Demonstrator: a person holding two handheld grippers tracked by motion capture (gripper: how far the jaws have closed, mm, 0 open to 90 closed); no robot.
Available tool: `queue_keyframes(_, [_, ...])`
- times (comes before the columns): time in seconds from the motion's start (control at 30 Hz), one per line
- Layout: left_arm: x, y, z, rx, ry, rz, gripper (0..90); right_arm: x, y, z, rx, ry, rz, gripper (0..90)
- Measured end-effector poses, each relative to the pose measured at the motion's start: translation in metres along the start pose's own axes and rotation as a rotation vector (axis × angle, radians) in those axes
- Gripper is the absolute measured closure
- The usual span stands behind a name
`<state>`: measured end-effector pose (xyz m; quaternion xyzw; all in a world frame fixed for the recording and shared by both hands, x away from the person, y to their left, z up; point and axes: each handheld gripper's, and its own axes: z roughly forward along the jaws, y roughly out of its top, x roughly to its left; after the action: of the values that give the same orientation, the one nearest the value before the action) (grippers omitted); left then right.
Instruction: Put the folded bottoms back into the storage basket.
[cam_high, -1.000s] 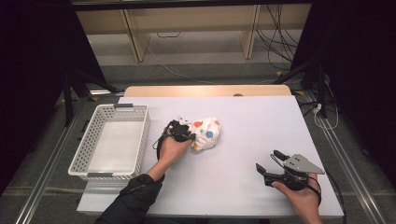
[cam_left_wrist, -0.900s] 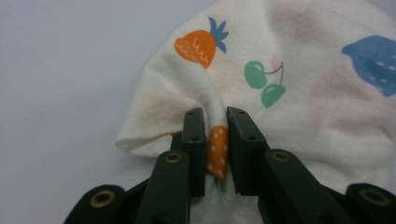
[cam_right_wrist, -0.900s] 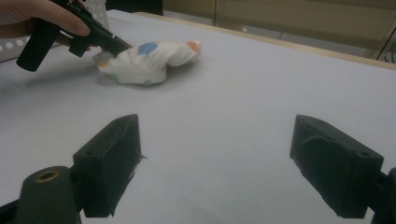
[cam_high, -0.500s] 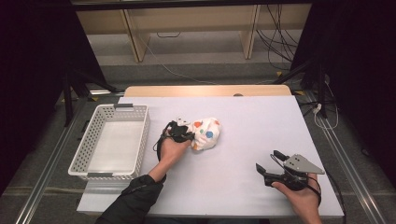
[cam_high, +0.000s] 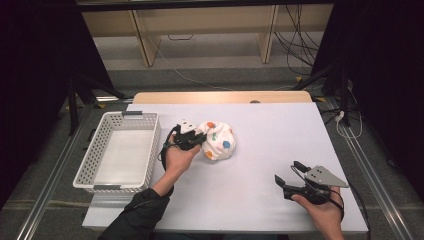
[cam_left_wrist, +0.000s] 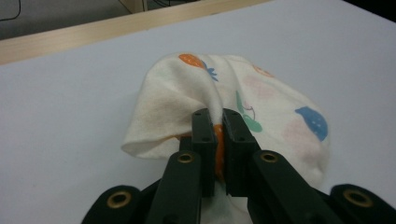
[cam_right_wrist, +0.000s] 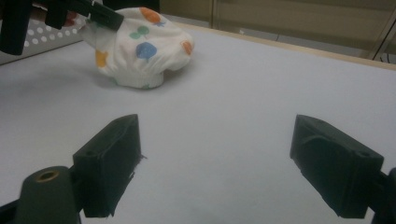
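Left gripper (cam_high: 196, 140): black jaws have just closed, pinching a fold of the soft cream cloth with coloured fruit prints (cam_high: 218, 140), bunched in a rounded heap on the smooth white table (cam_high: 280, 135), just right of the perforated white plastic basket (cam_high: 120, 150). Right gripper (cam_high: 289, 178): jaws wide apart, holding nothing, well away from the cloth.

Even overhead light brightens the bench (cam_high: 270, 130); surroundings stay dark. Soft shadows under the right tongs (cam_right_wrist: 215, 163), whose near jaws look perhaps slightly blurred.
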<state>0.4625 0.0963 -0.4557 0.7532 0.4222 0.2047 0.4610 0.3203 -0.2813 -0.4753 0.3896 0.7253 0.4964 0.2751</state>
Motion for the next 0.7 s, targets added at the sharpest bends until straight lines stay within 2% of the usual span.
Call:
queue_keyframes(0.4, [-0.011, 0.014, -0.015, -0.071, -0.006, 0.060, 84.5, 0.000, 0.000, -0.002, -0.003, -0.006, 0.000, 17.0])
queue_keyframes(0.7, [-0.016, 0.020, -0.024, -0.099, -0.021, 0.074, 84.5, 0.000, 0.001, -0.002, -0.010, -0.009, 0.001, 16.9])
